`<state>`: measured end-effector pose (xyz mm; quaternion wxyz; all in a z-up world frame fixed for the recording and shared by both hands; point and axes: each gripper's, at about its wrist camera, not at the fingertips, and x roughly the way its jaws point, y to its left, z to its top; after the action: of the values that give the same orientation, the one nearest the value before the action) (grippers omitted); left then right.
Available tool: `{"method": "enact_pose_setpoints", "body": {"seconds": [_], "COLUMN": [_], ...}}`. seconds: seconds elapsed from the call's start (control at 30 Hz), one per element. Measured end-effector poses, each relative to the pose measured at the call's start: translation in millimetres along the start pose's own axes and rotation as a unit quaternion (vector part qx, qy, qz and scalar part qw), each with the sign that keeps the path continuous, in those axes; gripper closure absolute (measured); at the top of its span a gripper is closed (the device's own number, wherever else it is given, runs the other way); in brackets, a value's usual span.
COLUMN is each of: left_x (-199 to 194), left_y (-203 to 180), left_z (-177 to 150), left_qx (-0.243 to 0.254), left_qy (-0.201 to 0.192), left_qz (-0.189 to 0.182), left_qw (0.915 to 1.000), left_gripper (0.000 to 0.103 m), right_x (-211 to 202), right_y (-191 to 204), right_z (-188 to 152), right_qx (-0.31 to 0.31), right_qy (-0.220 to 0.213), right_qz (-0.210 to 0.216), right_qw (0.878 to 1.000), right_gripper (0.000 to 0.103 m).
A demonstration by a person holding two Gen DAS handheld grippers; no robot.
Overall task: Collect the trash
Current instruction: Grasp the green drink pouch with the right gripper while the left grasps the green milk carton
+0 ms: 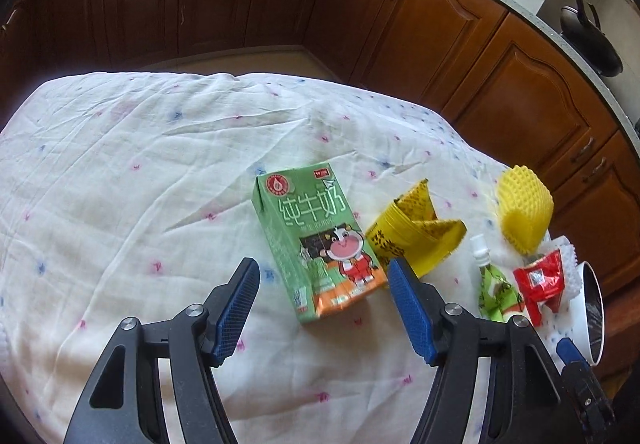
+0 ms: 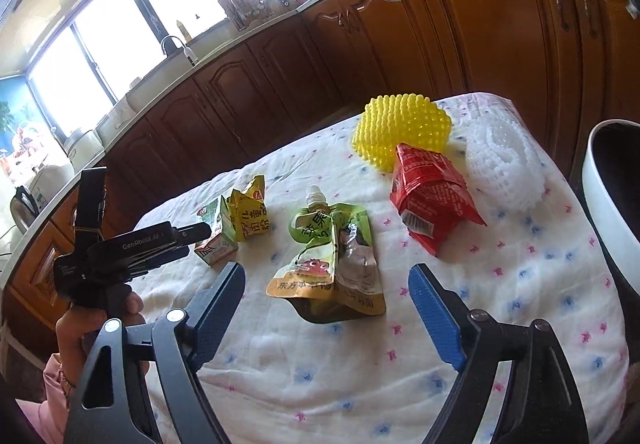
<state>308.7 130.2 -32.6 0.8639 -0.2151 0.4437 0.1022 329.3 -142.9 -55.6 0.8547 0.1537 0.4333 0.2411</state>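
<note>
Green milk carton point(image 1: 318, 244) lies between spread left gripper point(image 1: 324, 280) jaws.

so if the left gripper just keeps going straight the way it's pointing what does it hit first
Most likely the green milk carton. The left gripper is open, and the carton lies on the tablecloth directly ahead between its fingers. How far ahead is hard to judge through the fisheye.

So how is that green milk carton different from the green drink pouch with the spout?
The green milk carton is a crisp-edged box that keeps its shape; the green spout pouch is soft, crumpled and flattened. The carton shows a cartoon cow and no cap; the pouch has a white screw spout on top. The carton lies before the left gripper, the pouch before the right gripper. Both lie on the cloth, ungrasped.
</note>
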Motion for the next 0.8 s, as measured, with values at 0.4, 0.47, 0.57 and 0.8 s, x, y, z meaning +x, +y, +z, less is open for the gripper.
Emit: {"method": "enact_pose_setpoints", "body": {"seconds": [0.4,0.47,0.57,0.8], "left_x": [35,35,31,7], "left_y": [-16,-19,-25,-26], "left_z": [9,8,2,-25], "left_qx": [0.049,0.057,0.080,0.117], "left_qy": [-0.005,-0.004,-0.008,-0.010], "left_qz": [0.020,0.016,0.009,-0.017], "left_qw": [0.9986,0.9982,0.9967,0.9930], "left_gripper": [0.038,0.040,0.053,0.056], "right_x": [53,59,56,31], "right_y": [-1,1,4,13], "right_z": [9,6,3,-8], "right_qx": [-0.007,-0.011,-0.019,-0.027], "right_qy": [0.046,0.054,0.051,0.040], "right_qz": [-0.021,-0.025,-0.018,-0.010], "right_qw": [0.999,0.998,0.998,0.999], "right_gripper": [0.065,0.078,0.099,0.099]}}
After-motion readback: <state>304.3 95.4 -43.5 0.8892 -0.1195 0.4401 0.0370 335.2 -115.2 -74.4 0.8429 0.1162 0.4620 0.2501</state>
